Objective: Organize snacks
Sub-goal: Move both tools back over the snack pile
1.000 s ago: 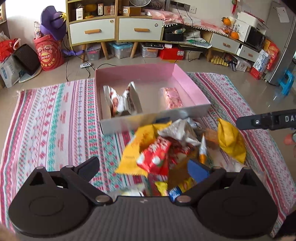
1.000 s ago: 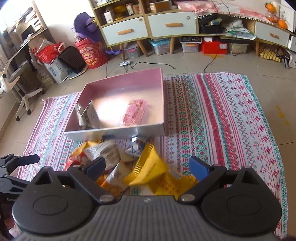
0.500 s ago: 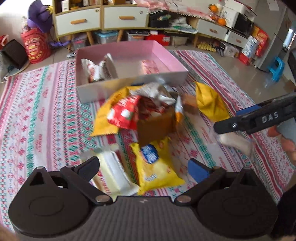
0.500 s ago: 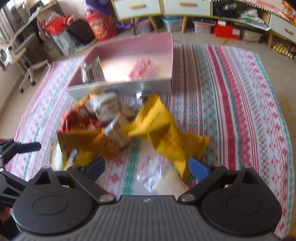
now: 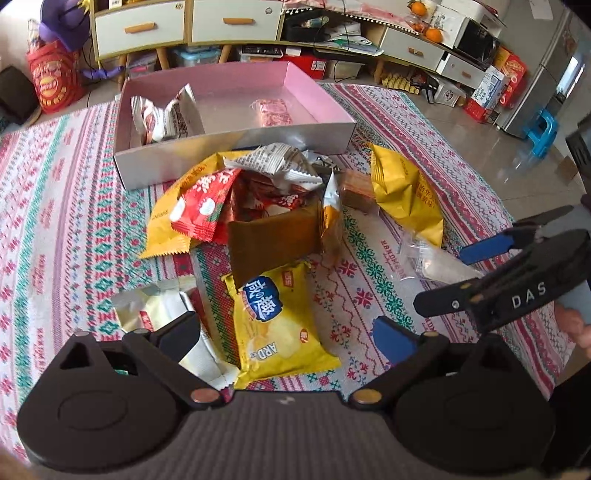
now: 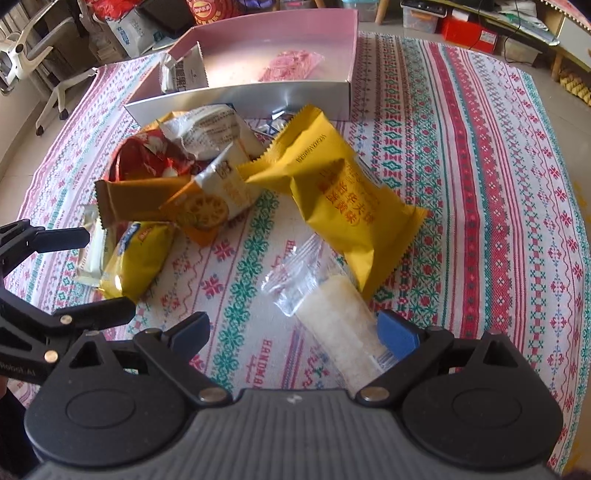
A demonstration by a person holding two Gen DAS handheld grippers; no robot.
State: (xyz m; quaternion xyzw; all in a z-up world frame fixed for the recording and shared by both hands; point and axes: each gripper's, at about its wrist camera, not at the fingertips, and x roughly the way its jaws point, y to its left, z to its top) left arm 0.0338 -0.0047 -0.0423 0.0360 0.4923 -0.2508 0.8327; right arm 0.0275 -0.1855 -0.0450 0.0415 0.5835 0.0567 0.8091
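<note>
The left gripper has its fingers spread wide, holding nothing, poised over a yellow chip packet with a blue logo that lies flat on the patterned cloth. A pale cream packet lies just beside it, under the left finger. The right gripper is also wide apart and empty; its blue-padded right finger sits touching or just over the end of a clear packet of white pieces. Beyond that lies a large yellow packet with red lettering, and to its left a heap: a brown packet, a red packet, a white and orange packet with lotus-root slices and a silver printed packet. Farther off stands the pink box, holding a pink wrapped snack and, at its left end, an upright white packet.
</note>
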